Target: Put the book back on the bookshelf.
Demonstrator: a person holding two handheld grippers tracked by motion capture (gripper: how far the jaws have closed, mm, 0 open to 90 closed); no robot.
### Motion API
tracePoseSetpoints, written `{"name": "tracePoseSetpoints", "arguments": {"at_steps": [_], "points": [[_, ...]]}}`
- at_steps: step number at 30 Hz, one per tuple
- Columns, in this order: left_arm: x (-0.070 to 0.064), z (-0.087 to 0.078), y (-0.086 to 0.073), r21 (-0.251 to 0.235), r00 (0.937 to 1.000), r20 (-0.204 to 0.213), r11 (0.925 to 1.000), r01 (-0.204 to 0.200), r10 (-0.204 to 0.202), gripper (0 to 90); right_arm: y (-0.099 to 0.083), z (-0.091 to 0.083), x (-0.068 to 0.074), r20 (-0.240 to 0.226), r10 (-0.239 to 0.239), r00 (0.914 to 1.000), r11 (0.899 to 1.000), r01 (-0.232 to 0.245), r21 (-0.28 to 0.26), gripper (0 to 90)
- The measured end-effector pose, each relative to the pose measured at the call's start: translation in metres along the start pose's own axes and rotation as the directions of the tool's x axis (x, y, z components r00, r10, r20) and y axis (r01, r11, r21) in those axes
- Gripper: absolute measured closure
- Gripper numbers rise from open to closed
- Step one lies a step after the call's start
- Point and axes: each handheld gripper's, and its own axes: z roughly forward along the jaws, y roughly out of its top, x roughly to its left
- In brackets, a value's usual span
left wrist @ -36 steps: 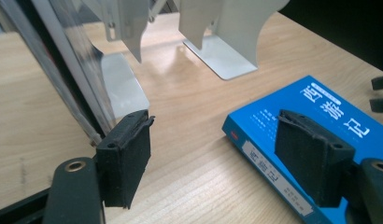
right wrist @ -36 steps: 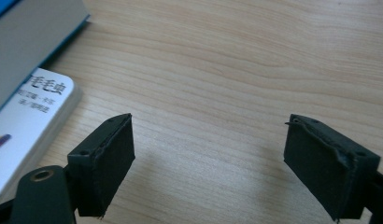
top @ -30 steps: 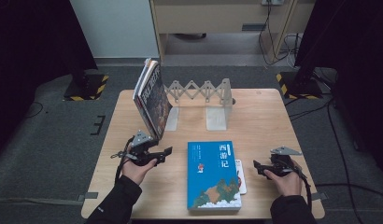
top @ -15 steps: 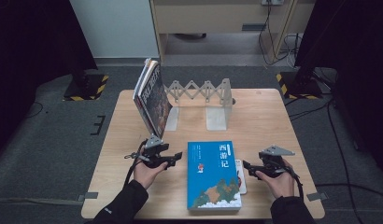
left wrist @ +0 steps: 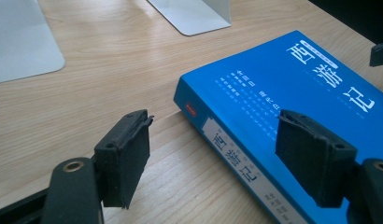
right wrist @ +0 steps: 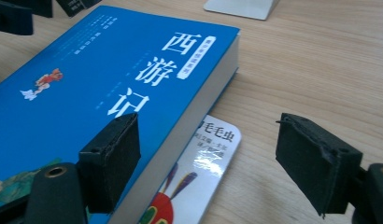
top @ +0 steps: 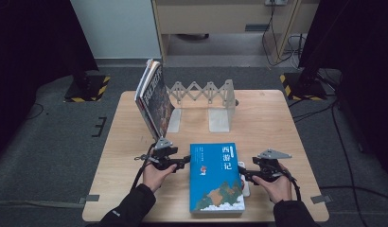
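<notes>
Blue book (top: 217,178): lies flat, cover up, on the near middle of the surface (top: 277,123), between the two claws.
Long axis: runs near to far; the spine (left wrist: 236,163) faces left, the page edge (right wrist: 189,119) faces right.
Left claw (top: 185,160): just left of the spine near the book's far left corner, jaws spread apart and holding nothing. In the left gripper view the spine lies between the two jaws, one jaw over the bare surface, the other over the cover.
Right claw (top: 242,172): just right of the page edge at about mid-length, jaws spread apart and holding nothing. In the right gripper view one jaw stands over the cover, the other over the bare surface.
Nearer hand: both stand close to the book; judged from the high view, the left claw is slightly nearer to contact.
Governing relation: each claw faces inward across the short axis, so a squeeze from both long edges appears to be the move in preparation.
Cover text: large white characters 西游记 (right wrist: 154,70); the same title repeats on the white spine label.
Thin booklet (right wrist: 199,172): lies partly under the book's right edge; printed 毛毛虫, with smaller print unreadable.
Expanding bookend rack (top: 201,101): far middle of the surface, well apart from the book.
Leaning books (top: 154,97): stand tilted at the rack's left end; cover lettering too blurred to read.
</notes>
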Motion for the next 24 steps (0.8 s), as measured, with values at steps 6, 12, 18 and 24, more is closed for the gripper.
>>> {"name": "tracePoseSetpoints", "arguments": {"at_steps": [6, 12, 18, 24], "points": [[-0.004, 0.011, -0.002, 0.028, 1.0, 0.004, 0.9996, -0.006, 0.006, 24.5, 0.0, 0.003, 0.005, -0.026, 0.012, 0.9996, 1.0, -0.012, 0.011, 23.0], [-0.005, 0.02, -0.003, 0.046, 0.9994, 0.032, 0.9988, 0.015, -0.016, 24.2, -0.002, 0.007, 0.009, -0.05, 0.014, 0.9987, 0.999, -0.013, 0.031, 23.5], [-0.007, 0.024, -0.003, 0.041, 0.9987, 0.048, 0.999, 0.015, -0.017, 24.2, -0.003, 0.01, 0.012, -0.068, 0.011, 0.9976, 0.999, -0.008, 0.042, 24.8], [-0.008, 0.031, -0.004, 0.026, 0.9969, 0.074, 0.9994, 0.022, -0.024, 23.0, -0.003, 0.013, 0.014, -0.082, 0.011, 0.9966, 0.999, -0.008, 0.045, 24.6]]}}
